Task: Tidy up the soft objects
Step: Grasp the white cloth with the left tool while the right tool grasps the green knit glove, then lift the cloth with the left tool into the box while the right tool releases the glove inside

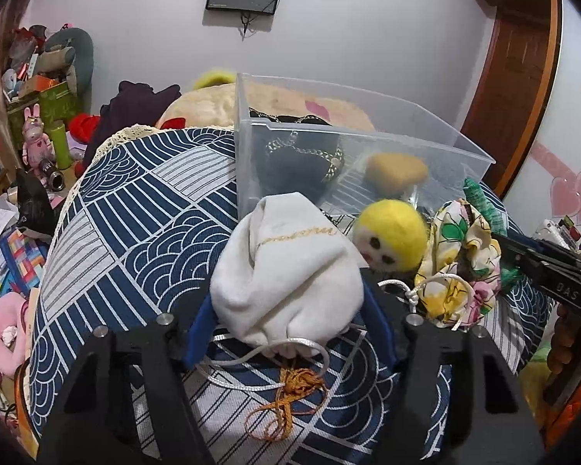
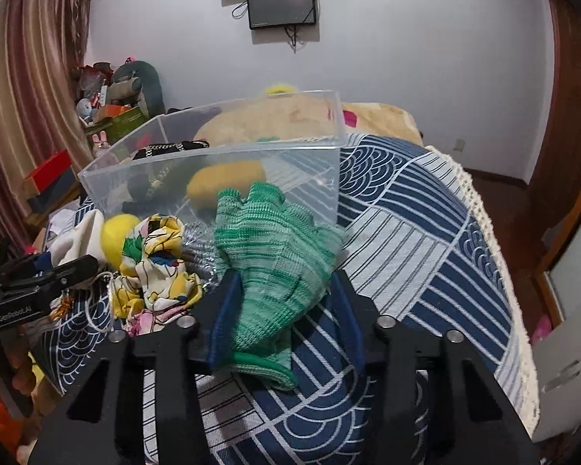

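Note:
A clear plastic bin (image 1: 368, 147) stands on the blue patterned cushion and holds a black chain bag (image 1: 298, 162) and an orange felt piece (image 1: 397, 172). My left gripper (image 1: 286, 310) is open around a white drawstring pouch (image 1: 286, 267). A yellow felt head (image 1: 391, 238) and a floral cloth (image 1: 461, 263) lie to its right. My right gripper (image 2: 282, 310) is open around a green knit glove (image 2: 275, 255). The bin (image 2: 213, 178), the floral cloth (image 2: 155, 267) and the yellow head (image 2: 116, 236) also show in the right wrist view.
The cushion (image 2: 426, 232) has a lace edge at the right. A beige plush (image 1: 209, 108) lies behind the bin. Cluttered toys and boxes (image 1: 38, 116) fill the left floor. A wooden door (image 1: 515, 77) is at the right.

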`<action>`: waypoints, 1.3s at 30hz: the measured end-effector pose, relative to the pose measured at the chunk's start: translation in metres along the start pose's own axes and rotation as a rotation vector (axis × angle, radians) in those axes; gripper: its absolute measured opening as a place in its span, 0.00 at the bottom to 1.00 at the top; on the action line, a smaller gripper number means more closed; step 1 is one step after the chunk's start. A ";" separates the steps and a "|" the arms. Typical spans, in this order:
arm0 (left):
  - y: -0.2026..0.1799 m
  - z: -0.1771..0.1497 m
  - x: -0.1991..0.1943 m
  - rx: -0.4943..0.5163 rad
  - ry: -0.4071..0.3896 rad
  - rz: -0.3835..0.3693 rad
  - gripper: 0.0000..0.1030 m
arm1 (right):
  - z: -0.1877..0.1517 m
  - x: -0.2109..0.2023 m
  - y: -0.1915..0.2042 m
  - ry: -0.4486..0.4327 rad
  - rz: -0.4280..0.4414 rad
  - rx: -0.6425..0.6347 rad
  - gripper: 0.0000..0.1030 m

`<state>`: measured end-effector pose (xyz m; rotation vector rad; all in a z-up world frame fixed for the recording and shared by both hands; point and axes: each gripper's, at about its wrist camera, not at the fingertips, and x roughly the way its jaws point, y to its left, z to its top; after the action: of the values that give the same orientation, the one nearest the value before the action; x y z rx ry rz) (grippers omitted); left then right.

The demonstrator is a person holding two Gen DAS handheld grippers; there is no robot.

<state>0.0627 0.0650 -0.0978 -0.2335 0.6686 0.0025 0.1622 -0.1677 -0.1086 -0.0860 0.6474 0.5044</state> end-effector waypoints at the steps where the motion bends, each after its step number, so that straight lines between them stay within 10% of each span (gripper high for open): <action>1: 0.001 0.000 0.000 -0.007 0.004 -0.011 0.55 | -0.001 0.001 0.001 0.003 0.001 -0.001 0.33; 10: 0.001 0.001 -0.013 -0.005 -0.017 -0.008 0.32 | 0.001 -0.012 0.002 -0.035 -0.046 -0.036 0.14; 39: -0.019 0.075 -0.096 0.034 -0.313 -0.011 0.31 | 0.057 -0.063 0.013 -0.260 -0.091 -0.074 0.13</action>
<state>0.0347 0.0693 0.0220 -0.1992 0.3555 0.0165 0.1448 -0.1695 -0.0240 -0.1171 0.3688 0.4423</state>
